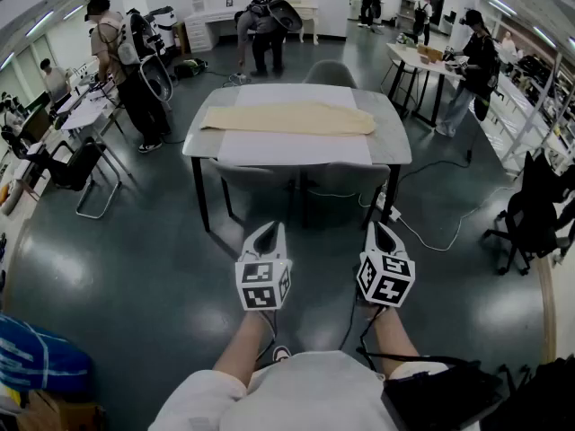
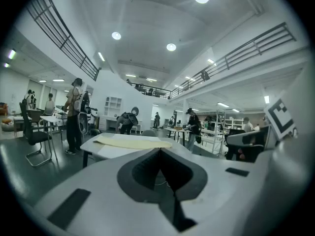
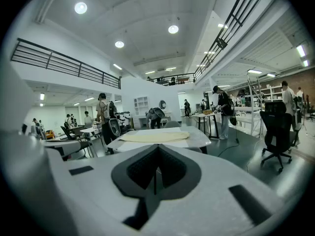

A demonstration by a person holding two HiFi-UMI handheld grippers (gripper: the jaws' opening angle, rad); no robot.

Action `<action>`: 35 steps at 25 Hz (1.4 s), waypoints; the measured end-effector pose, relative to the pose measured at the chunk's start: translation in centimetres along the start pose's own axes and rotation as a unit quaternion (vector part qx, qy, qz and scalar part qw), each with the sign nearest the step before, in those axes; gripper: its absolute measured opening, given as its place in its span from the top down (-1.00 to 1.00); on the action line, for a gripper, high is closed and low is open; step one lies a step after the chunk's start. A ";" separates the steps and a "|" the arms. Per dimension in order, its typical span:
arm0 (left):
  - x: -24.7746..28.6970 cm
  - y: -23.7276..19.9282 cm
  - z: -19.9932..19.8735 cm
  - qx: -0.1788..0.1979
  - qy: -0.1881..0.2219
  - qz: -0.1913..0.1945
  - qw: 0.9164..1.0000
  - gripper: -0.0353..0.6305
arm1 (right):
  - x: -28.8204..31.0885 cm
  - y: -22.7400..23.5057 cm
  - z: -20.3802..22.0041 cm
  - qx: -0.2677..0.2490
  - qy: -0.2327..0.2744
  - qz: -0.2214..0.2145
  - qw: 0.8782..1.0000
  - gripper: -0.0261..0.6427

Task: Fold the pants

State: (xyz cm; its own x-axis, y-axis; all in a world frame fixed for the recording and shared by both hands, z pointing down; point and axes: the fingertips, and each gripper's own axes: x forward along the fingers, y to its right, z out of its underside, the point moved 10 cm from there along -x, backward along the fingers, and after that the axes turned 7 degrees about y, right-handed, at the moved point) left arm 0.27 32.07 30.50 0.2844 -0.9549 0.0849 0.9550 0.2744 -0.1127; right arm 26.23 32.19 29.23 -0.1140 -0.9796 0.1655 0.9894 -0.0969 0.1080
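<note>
Cream-coloured pants (image 1: 287,118) lie flat and stretched sideways across the grey table (image 1: 391,146), on a white sheet. They also show in the left gripper view as pants (image 2: 132,141) and in the right gripper view as pants (image 3: 153,136). My left gripper (image 1: 269,229) and right gripper (image 1: 378,227) are held side by side over the floor, well short of the table. Both have their jaws together with nothing between them.
Two grey chairs (image 1: 253,180) are tucked under the table's near side, one more chair (image 1: 329,72) at the far side. A cable (image 1: 440,232) runs over the floor to the right. People stand at desks around; a black office chair (image 1: 535,218) is at right.
</note>
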 end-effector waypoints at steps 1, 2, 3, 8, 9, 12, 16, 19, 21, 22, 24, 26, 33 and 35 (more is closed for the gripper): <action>0.0 0.0 0.1 -0.001 -0.002 0.000 1.000 0.87 | 0.0 0.1 0.1 0.000 -0.001 0.001 1.000 0.95; 0.0 0.0 0.2 -0.002 -0.003 0.001 1.000 0.87 | -0.1 0.1 0.1 0.001 -0.002 0.002 1.000 0.95; 0.0 0.0 0.3 -0.003 -0.004 0.001 1.000 0.87 | -0.1 0.1 0.2 0.000 -0.002 0.003 1.000 0.95; -0.1 -0.1 0.6 -0.006 -0.006 -0.001 1.000 0.87 | -0.3 0.0 0.2 -0.004 -0.002 0.003 1.000 0.95; 0.0 0.0 0.6 -0.006 -0.006 -0.001 1.000 0.87 | -0.3 0.0 0.1 -0.003 -0.002 0.001 1.000 0.95; 0.1 0.1 0.7 -0.005 -0.006 0.002 1.000 0.87 | -0.2 0.3 0.2 0.004 0.002 0.000 1.000 0.94; -0.1 0.2 1.0 0.000 -0.013 0.011 1.000 0.87 | -0.5 0.4 0.5 0.016 -0.002 0.012 1.000 0.94; -0.5 0.5 1.6 0.004 -0.021 0.023 1.000 0.87 | -1.4 0.5 1.3 0.024 -0.009 0.023 0.999 0.94; -0.9 0.8 2.5 0.001 -0.032 0.029 0.999 0.87 | -2.1 0.5 2.4 0.027 -0.021 0.027 0.999 0.94; -1.0 1.0 2.9 -0.001 -0.037 0.031 0.999 0.87 | -2.4 0.6 3.0 0.028 -0.028 0.029 0.999 0.94; -1.1 1.3 3.5 -0.004 -0.044 0.036 0.998 0.87 | -2.8 0.9 3.6 0.032 -0.038 0.034 0.998 0.94; -1.1 1.6 3.6 -0.006 -0.046 0.039 0.998 0.87 | -3.1 1.3 3.5 0.036 -0.040 0.039 0.998 0.94; -1.1 2.1 3.5 -0.006 -0.050 0.044 0.998 0.87 | -3.6 1.8 2.9 0.034 -0.035 0.049 0.998 0.94; -0.7 1.8 3.2 -0.002 -0.046 0.042 0.998 0.87 | -3.0 1.5 2.7 0.037 -0.032 0.044 0.998 0.94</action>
State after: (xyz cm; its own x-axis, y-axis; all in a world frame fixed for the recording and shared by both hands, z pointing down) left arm 2.02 33.63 33.44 0.3710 -0.9138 0.1652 0.9268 0.3532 -0.1276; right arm 27.86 35.47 31.53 -0.0339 -0.9703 0.2394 0.9867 0.0056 0.1625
